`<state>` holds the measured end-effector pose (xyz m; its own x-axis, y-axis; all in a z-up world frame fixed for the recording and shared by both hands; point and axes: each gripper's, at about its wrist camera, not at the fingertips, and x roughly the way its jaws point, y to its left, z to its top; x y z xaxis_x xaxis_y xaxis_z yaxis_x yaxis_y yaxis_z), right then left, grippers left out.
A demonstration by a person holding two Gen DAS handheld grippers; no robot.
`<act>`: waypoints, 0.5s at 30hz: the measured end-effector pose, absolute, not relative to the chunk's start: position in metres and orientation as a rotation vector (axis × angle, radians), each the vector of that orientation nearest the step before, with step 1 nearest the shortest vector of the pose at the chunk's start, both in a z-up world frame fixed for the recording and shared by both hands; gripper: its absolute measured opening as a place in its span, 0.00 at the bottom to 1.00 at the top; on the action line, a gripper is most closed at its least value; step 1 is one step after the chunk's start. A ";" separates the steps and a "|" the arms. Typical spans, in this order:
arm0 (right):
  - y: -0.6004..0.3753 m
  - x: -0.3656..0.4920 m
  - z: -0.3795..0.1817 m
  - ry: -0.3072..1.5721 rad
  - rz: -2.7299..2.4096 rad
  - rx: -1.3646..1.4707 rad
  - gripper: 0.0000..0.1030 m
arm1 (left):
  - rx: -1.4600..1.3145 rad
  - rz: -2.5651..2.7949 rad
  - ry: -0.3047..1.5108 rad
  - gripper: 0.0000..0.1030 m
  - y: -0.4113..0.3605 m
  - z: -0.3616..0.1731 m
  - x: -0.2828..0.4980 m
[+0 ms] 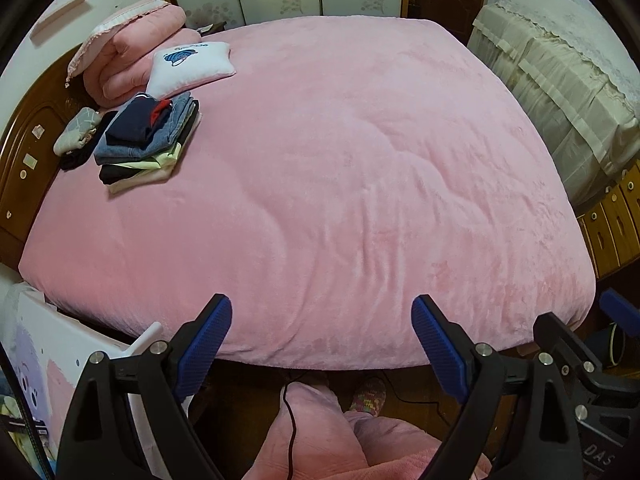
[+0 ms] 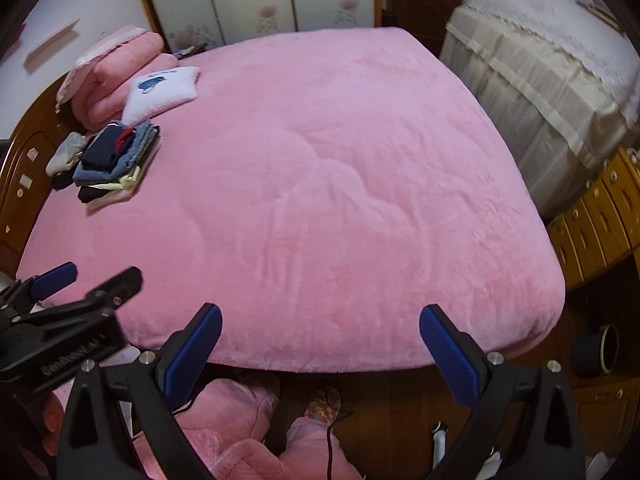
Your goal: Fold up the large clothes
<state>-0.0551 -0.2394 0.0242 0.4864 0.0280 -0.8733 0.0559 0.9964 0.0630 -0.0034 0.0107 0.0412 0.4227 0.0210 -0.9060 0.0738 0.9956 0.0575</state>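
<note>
A stack of folded clothes [image 1: 148,136] [image 2: 114,160], navy and denim on top, lies at the far left of the pink bed cover [image 1: 340,180] [image 2: 320,200], near the headboard. My left gripper [image 1: 322,340] hangs open over the bed's near edge with nothing between its blue pads. My right gripper [image 2: 320,344] is open too, at the same near edge, empty. In the right wrist view the left gripper [image 2: 72,292] shows at the lower left. No unfolded garment lies on the bed.
A white cushion [image 1: 192,66], a rolled pink quilt [image 1: 128,52] and a grey pouch [image 1: 76,130] sit by the wooden headboard [image 1: 24,160]. A covered second bed [image 1: 560,92] and wooden drawers [image 2: 592,216] stand right. A person's pink-clad legs and slipper [image 2: 322,400] are below.
</note>
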 end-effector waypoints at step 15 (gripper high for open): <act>-0.233 -0.054 0.028 1.043 -0.026 0.097 1.00 | 0.053 -0.045 1.091 0.99 0.017 0.048 -0.010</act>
<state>-0.0540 -0.2332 0.0277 0.5042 0.0243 -0.8633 0.0675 0.9954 0.0674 -0.0102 0.0171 0.0485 0.4612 -0.0105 -0.8872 0.0623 0.9978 0.0206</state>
